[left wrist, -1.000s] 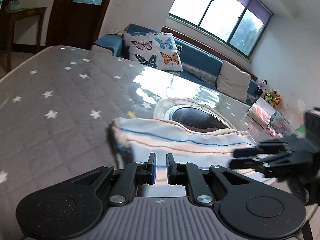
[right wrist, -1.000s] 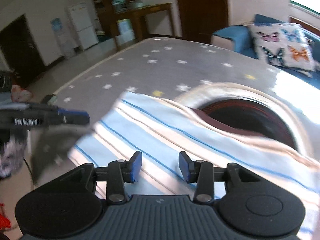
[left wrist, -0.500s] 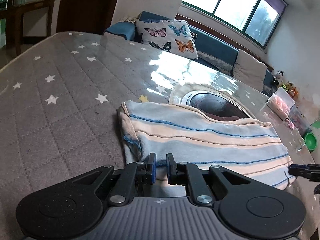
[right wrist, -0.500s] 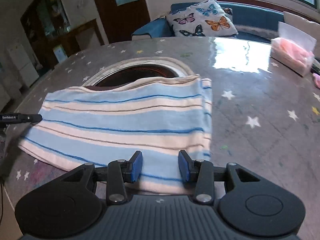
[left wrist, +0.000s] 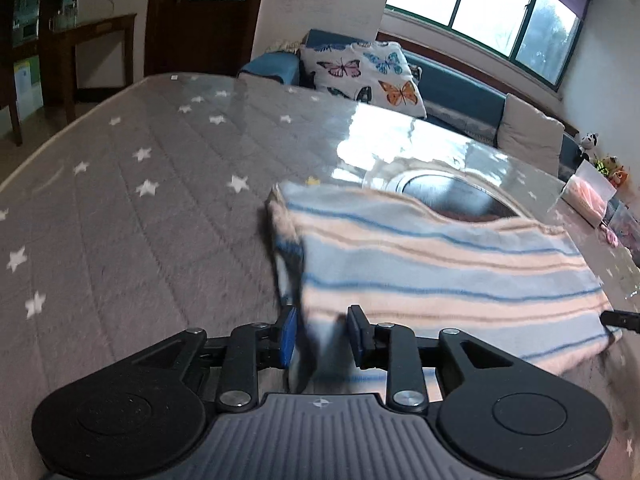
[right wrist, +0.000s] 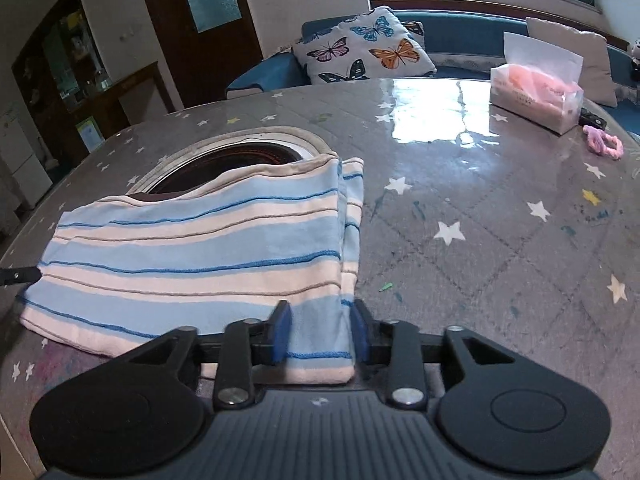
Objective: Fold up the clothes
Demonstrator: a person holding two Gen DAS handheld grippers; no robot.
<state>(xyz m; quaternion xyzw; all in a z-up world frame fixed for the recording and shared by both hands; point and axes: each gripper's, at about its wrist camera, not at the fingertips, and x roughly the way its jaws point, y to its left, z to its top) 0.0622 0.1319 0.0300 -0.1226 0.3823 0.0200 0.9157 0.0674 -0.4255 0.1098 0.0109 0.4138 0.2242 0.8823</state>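
A folded light-blue and cream striped cloth [left wrist: 440, 264] lies flat on the grey star-print table [left wrist: 140, 220], partly over a round recess [left wrist: 448, 196]. My left gripper [left wrist: 322, 334] is at the cloth's near left corner. Its jaws are opening, and the corner sits between the pads without being squeezed. My right gripper [right wrist: 318, 332] straddles the near right corner of the cloth [right wrist: 200, 248]. Its jaws are closing, and the fabric between them still lies flat. Each gripper's fingertip shows at the edge of the other's view: the right fingertip [left wrist: 620, 318] and the left fingertip [right wrist: 18, 276].
A pink tissue pack [right wrist: 536, 96] and a pink hair tie [right wrist: 604, 146] lie at the table's far right. A blue sofa with a butterfly cushion [right wrist: 368, 50] stands behind the table. The star-print tabletop [right wrist: 480, 240] is bare to the right of the cloth.
The left jaws have widened and dropped onto the cloth's near left corner. The right gripper swung across to the cloth's near right corner, then its jaws narrowed around the fabric.
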